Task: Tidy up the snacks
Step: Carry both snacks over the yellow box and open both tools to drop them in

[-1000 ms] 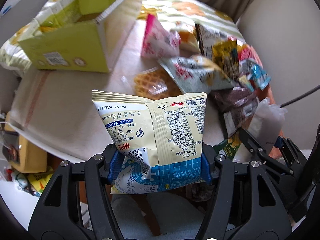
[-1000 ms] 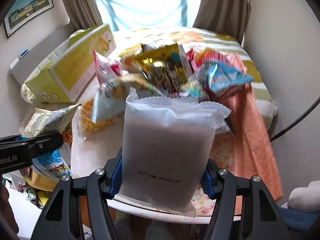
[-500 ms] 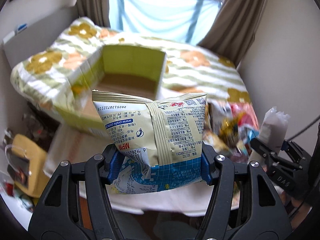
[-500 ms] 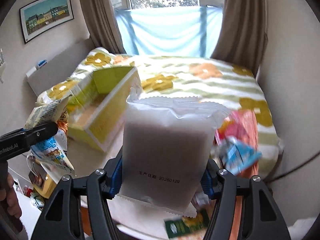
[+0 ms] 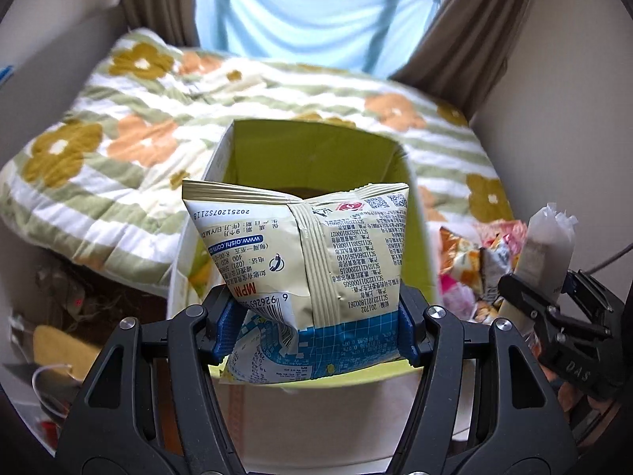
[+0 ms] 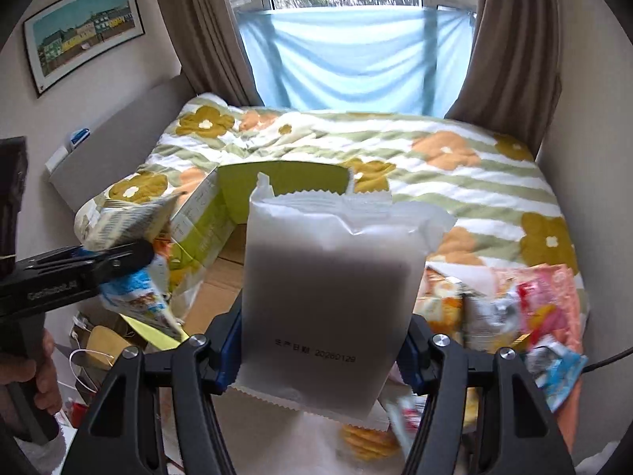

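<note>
Now snack packet (image 5: 308, 261) between left tool (image 5: 314, 328) pads

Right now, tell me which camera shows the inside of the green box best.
The left wrist view: it looks down into the open green box, showing its inner walls above the beige snack bag. In the right wrist view, the white packet hides most of it; only a flap and side show.

Hidden behind the cream-and-blue snack bag (image 5: 308, 269): most of the floor of the green box (image 5: 316, 150). Blocked by the white packet (image 6: 328, 297): the box's right side in the right wrist view. Blurred past reading: the snack pile (image 6: 510, 308) at right. Cut off by the frame edge: the hand (image 6: 23, 376) at lower left.
</note>
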Motion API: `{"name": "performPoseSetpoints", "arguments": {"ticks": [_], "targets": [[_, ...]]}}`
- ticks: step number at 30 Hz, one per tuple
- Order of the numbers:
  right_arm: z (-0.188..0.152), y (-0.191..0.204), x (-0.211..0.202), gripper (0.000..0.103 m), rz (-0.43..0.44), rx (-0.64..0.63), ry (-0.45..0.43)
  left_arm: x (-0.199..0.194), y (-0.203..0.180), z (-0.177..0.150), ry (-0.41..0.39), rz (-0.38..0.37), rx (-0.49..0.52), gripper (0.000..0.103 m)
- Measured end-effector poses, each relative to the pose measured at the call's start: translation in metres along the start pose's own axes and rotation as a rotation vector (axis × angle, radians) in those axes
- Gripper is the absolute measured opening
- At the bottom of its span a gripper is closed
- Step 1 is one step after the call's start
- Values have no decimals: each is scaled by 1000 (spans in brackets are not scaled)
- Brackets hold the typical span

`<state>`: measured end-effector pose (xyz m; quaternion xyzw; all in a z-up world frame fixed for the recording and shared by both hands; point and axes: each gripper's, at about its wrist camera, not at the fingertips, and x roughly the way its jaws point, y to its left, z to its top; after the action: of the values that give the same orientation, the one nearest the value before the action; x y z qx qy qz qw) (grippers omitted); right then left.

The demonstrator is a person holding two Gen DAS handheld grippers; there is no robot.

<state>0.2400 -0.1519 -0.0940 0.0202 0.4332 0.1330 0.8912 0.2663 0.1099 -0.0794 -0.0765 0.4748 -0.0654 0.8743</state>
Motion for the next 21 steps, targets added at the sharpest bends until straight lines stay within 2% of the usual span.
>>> {"name": "performPoseSetpoints", "arguments": {"ticks": [6, 12, 13, 15, 16, 17, 21], "targets": [[6, 34, 40, 59, -28, 41, 71, 59, 27, 18, 141, -39, 81, 59], [9, 48, 71, 59, -54, 44, 144, 96, 34, 15, 240, -73, 124, 61], [9, 48, 74, 59, -58, 40, 150, 100, 35, 15, 252, -76, 134, 63], [10, 48, 81, 59, -61, 28, 165, 102, 35, 13, 257, -56, 156, 83], [10, 49, 85, 59, -58, 23, 175, 101, 34, 12, 252, -39, 164, 99], [9, 50, 87, 59, -53, 18, 183, 97, 35, 11, 237, -31, 167, 102], [9, 48, 94, 59, -35, -15, 205, 80, 41, 11, 198, 1, 164, 102]]}}
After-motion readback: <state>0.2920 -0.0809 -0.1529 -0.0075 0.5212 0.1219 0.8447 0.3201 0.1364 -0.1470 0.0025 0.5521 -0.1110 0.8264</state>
